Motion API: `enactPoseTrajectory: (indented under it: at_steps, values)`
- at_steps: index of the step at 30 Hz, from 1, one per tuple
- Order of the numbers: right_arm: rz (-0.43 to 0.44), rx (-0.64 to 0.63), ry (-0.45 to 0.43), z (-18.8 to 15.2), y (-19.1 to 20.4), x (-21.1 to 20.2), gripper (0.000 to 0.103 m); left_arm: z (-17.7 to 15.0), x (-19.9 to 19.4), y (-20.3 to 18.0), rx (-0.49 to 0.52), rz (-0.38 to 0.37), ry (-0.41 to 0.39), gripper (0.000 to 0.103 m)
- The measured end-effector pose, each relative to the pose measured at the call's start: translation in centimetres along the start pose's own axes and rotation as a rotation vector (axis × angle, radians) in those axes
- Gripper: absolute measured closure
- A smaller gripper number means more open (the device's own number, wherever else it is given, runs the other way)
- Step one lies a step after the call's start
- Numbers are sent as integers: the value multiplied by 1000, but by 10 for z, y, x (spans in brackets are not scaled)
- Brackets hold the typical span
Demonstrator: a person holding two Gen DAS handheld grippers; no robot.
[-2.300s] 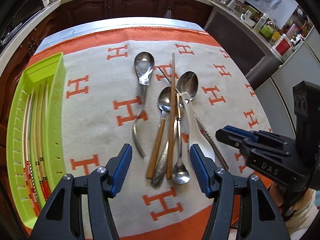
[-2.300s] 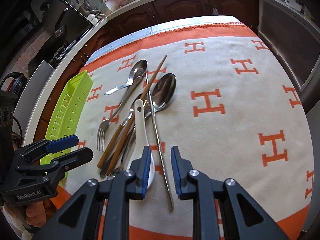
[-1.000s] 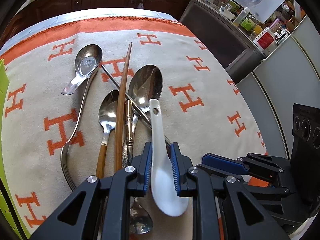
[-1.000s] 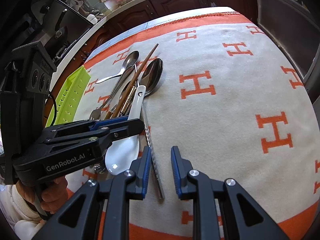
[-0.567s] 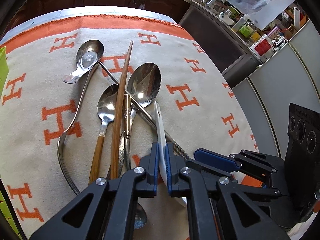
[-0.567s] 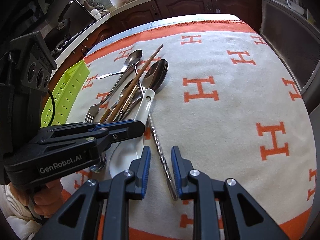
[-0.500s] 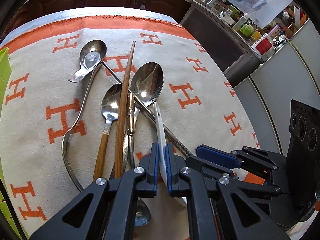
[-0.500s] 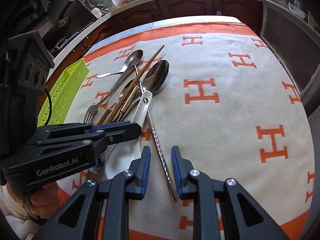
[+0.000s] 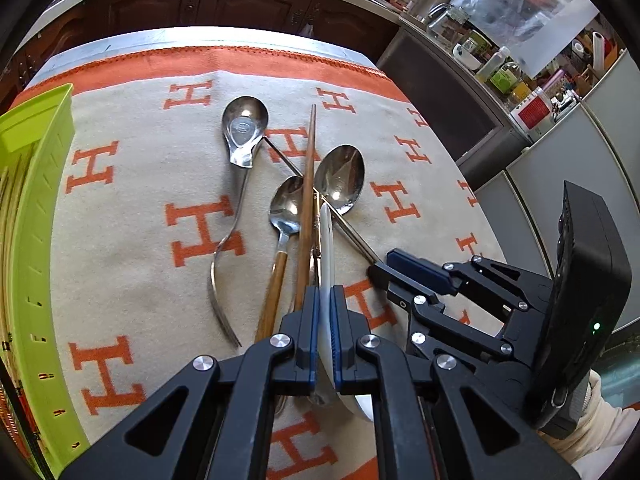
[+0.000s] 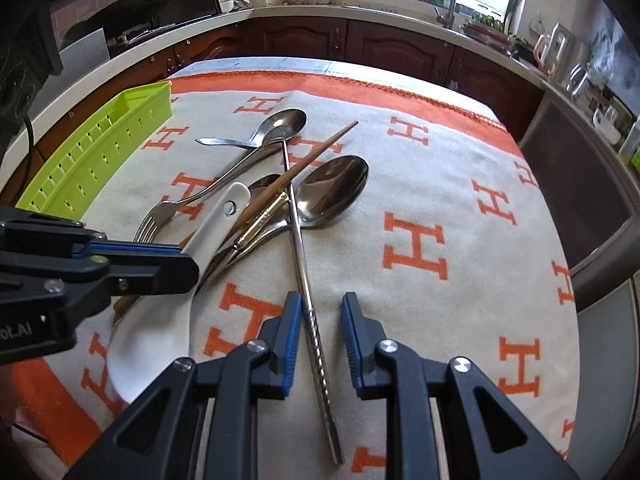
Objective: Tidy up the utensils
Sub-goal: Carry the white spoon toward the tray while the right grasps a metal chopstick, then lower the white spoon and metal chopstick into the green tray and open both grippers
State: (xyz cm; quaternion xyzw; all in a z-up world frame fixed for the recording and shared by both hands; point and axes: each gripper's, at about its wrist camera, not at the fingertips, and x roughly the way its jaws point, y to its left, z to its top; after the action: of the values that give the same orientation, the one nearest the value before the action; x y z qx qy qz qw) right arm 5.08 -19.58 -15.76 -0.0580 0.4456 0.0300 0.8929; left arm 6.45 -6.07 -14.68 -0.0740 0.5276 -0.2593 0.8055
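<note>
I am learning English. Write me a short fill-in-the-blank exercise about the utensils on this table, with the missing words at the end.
1. The left gripper is shut on a ___ ceramic spoon.
2. The slotted plastic tray at the edge of the cloth is bright ___ in colour.
3. The cloth is printed many times with the orange letter ___.

Missing words: white; green; H.
</note>
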Motion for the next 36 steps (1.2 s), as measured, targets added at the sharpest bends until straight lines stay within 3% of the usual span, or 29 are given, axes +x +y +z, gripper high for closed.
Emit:
enactPoseTrajectory:
  at_steps: [3, 12, 18, 24, 29, 36]
  values:
    - [-15, -14, 10, 0, 6, -3, 97, -2, -6, 8, -21, -4, -9, 100]
    - [204, 249, 110, -13, -24, -23, 98, -4, -32, 15, -40, -28, -55, 100]
    - [261, 337, 95, -20, -35, -49, 98, -4, -55, 20, -53, -44, -98, 100]
    - [302, 323, 46, -2, -24, -69, 98, -7, -87, 31, -77, -41, -148, 100]
    - [344, 249, 35, 29, 6, -71, 98, -12, -126, 51, -103, 21, -213, 100]
    - [453, 204, 71, 83, 67, -48, 98, -22, -167, 104, -169, 229, -234, 100]
